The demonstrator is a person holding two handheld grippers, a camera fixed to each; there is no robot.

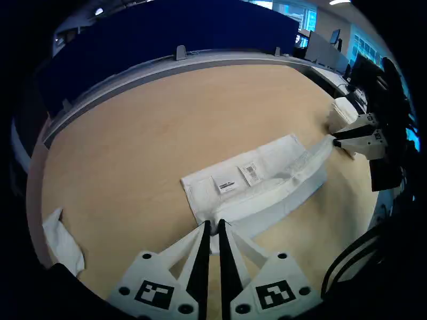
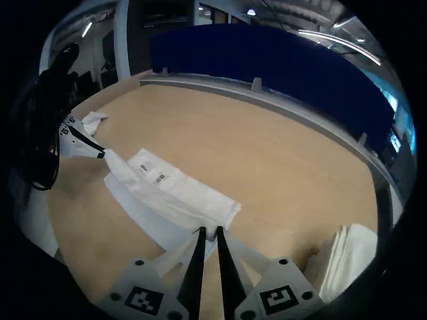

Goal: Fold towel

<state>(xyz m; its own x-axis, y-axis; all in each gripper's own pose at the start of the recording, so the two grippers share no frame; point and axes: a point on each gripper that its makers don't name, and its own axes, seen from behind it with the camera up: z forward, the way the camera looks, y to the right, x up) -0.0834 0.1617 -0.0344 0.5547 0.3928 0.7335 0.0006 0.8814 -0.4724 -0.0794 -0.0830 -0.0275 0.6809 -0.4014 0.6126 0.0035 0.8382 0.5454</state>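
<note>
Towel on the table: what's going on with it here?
A person holds a gripper in each hand. The left gripper and the right gripper each pinch an opposite end of the white towel. It lies stretched along the wooden table and looks partly folded lengthwise, with its labels facing up. A stack of folded towels sits near the right gripper, and a crumpled white cloth lies near the left one.

The white towel (image 1: 267, 184) lies on the wooden table (image 1: 160, 133), folded into a long narrow strip. Two labels face up, and a lower layer sticks out along one long side.
</note>
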